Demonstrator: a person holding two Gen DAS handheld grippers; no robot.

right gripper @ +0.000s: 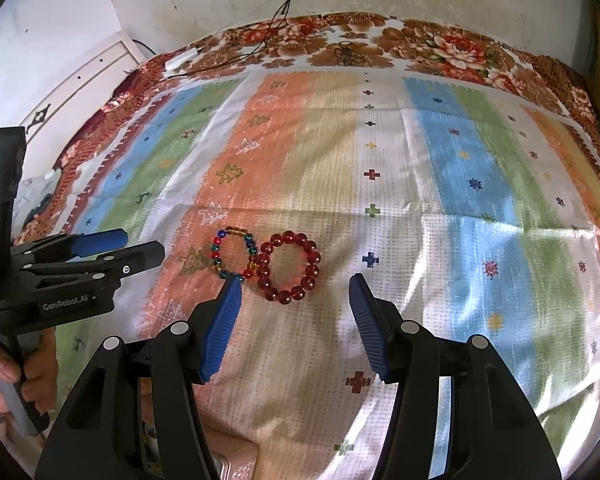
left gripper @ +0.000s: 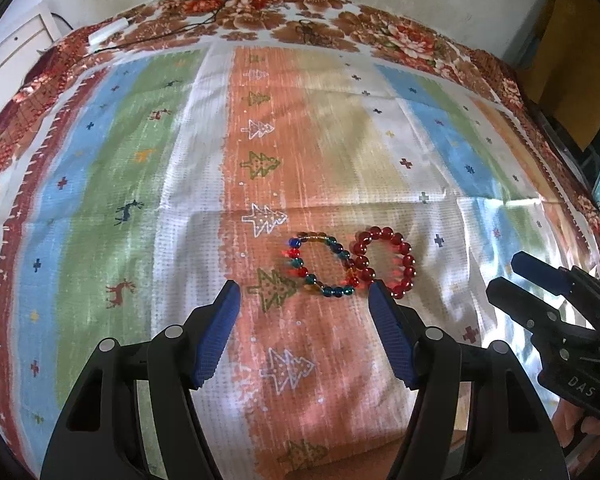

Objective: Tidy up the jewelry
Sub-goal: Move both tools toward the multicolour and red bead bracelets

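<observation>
From the left wrist, the left gripper stands wide and empty just short of the multicoloured glass-bead bracelet, which touches the dark red round-bead bracelet on the striped patterned cloth.

From the right wrist, the right gripper is equally wide, empty, flanking the red one (nearly). Pinching either could drag its neighbour along.
</observation>
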